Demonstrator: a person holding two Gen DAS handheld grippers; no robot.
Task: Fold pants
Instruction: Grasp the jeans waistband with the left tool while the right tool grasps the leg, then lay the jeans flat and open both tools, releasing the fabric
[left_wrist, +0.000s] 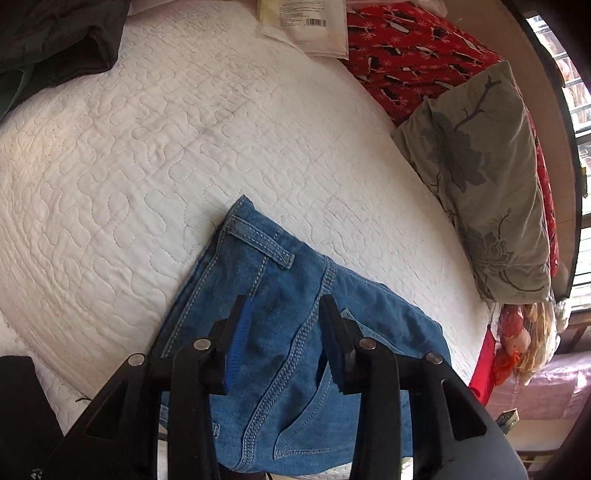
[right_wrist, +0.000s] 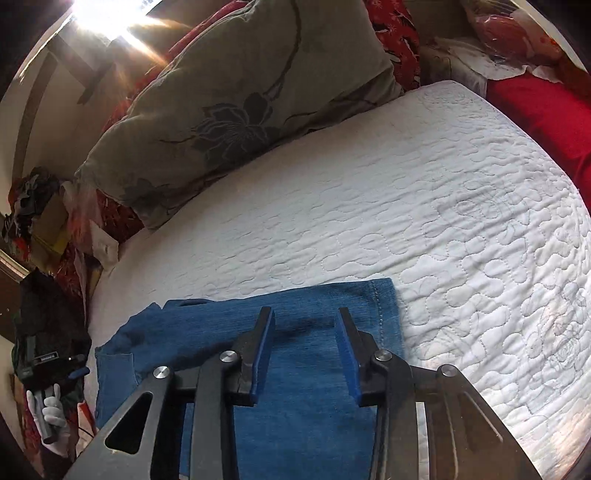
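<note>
Nearest to the left wrist camera, the left gripper (left_wrist: 282, 328) hangs over the waist part of the pants (left_wrist: 295, 332). Its jaws are parted, and no cloth is seen between the blue pads (left_wrist: 239, 332); the denim lies flat below them, so this gripper seems released. In the right wrist view, the right gripper (right_wrist: 306, 332) stands over the other end of the pants (right_wrist: 295, 369), also with its jaws apart and nothing pinched; the fabric there looks smooth and undisturbed.

The pants lie on the white quilt (left_wrist: 184, 147), close to the near edge of the bed. In the right view the hem with its stitched line (right_wrist: 376, 295) rests on top of a lower layer, so a fold seems already made and the grippers appear to have let go of it. The next move probably calls for a new grasp on one end, taking both layers together, and carrying it over the other end without dragging the lower layer.

The long axis of the folded pants seems to run sideways across the near edge of the bed, with the belt loop (left_wrist: 258, 242) at the waist end in the left view and the hem at the far corner of the right view.

Farther away, a grey flowered pillow (left_wrist: 480, 177) lies at the bed's side, and behind it a red patterned cloth (left_wrist: 413, 55).
</note>
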